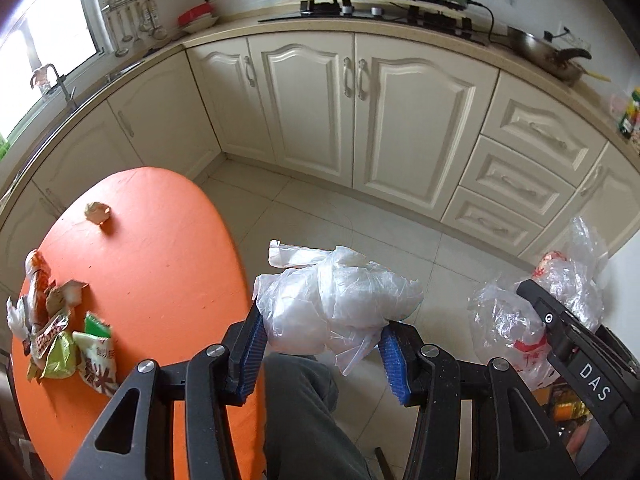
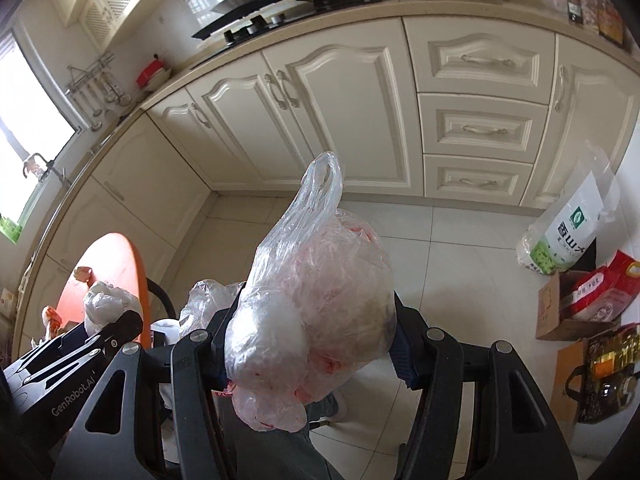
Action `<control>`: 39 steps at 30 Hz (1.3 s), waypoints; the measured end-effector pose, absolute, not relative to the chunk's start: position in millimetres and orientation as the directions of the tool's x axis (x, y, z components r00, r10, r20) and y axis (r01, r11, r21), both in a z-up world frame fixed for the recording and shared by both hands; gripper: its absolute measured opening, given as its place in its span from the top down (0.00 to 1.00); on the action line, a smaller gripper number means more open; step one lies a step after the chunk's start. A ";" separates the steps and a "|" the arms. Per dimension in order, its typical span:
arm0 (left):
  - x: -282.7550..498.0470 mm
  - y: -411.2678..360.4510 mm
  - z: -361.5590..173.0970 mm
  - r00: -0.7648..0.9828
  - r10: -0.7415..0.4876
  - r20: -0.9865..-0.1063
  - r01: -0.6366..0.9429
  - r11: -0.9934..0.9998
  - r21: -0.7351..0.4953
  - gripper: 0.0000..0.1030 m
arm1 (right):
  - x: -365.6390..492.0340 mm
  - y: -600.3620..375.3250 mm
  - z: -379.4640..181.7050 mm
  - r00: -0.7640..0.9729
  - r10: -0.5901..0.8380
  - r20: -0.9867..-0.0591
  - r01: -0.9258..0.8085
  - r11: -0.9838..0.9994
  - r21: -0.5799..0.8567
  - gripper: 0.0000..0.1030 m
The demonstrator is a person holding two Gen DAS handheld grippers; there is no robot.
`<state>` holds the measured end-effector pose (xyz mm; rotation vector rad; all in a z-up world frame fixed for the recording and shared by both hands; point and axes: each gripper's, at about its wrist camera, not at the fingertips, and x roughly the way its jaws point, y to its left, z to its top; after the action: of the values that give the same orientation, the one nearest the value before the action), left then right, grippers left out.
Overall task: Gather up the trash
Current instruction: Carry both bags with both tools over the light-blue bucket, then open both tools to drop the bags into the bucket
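The left tool (image 1: 320, 344) grips a crumpled white plastic bag (image 1: 336, 300), and the right tool (image 2: 308, 344) clamps a clear plastic bag with red print (image 2: 316, 304), both held over the floor. Still left on the round orange counter (image 1: 160, 264): several snack wrappers (image 1: 60, 340) and a crumpled paper ball (image 1: 97, 212) (so roughly midway, I judge).

white bag (image 1: 340, 304): crumpled plastic, pinched in my left claw (image 1: 320, 354) | clear bag (image 2: 316, 312): red-printed, bulging, handle up, gripped by my right claw (image 2: 310, 344) | wrappers (image 1: 68, 344): heaped on orange surface (image 1: 168, 260) | paper wad (image 1: 97, 213): apart, farther back
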<state>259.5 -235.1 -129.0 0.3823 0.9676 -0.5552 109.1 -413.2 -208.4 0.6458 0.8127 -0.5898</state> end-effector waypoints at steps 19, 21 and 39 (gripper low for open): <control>398.6 -357.7 -216.2 0.286 -0.206 -0.936 0.576 0.818 -0.004 0.20 | 133.6 -495.0 -289.8 0.431 -0.140 -0.891 0.779 0.555 0.290 0.41; 408.0 -362.7 -221.4 0.283 -0.188 -0.940 0.566 0.824 0.006 0.20 | 137.1 -497.3 -293.5 0.428 -0.131 -0.895 0.779 0.556 0.291 0.41; 449.5 -367.3 -213.6 0.432 -0.098 -0.896 0.441 0.890 0.115 0.19 | 212.3 -458.5 -271.1 0.504 -0.069 -0.861 0.617 0.726 0.303 0.36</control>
<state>449.5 -367.3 -213.6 0.3583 1.0766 -0.3448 212.3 -458.5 -271.1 0.6492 0.9632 -0.4512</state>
